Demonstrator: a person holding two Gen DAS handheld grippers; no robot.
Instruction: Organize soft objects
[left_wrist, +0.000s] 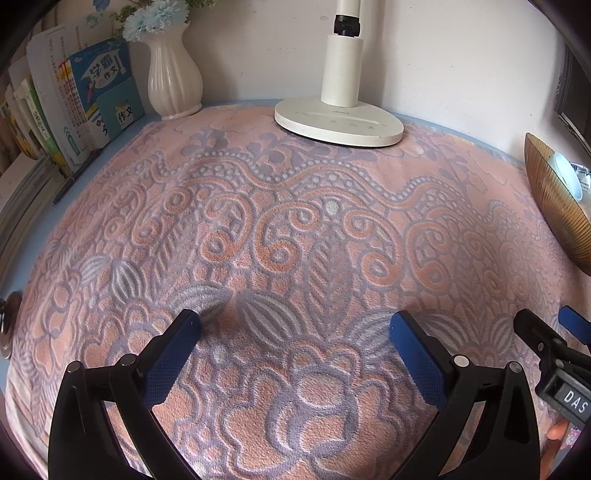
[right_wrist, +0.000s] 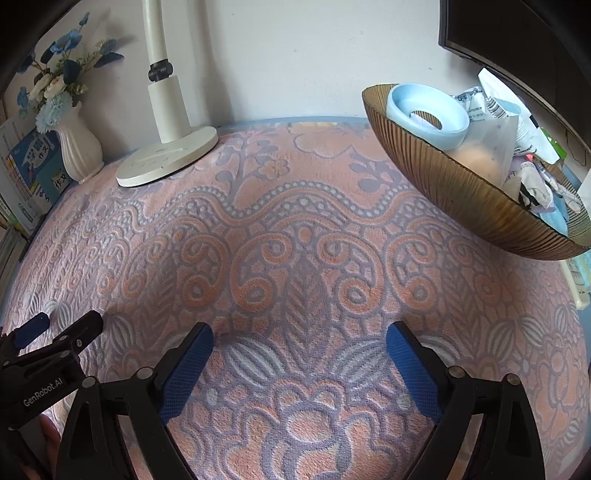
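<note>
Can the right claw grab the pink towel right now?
Probably yes. The right claw is open just above the towel, with nothing between them. The lamp and bowl sit farther back, out of the way.

Left claw (left_wrist: 295, 325) agape, right claw (right_wrist: 300, 338) agape, both angled down.
</note>
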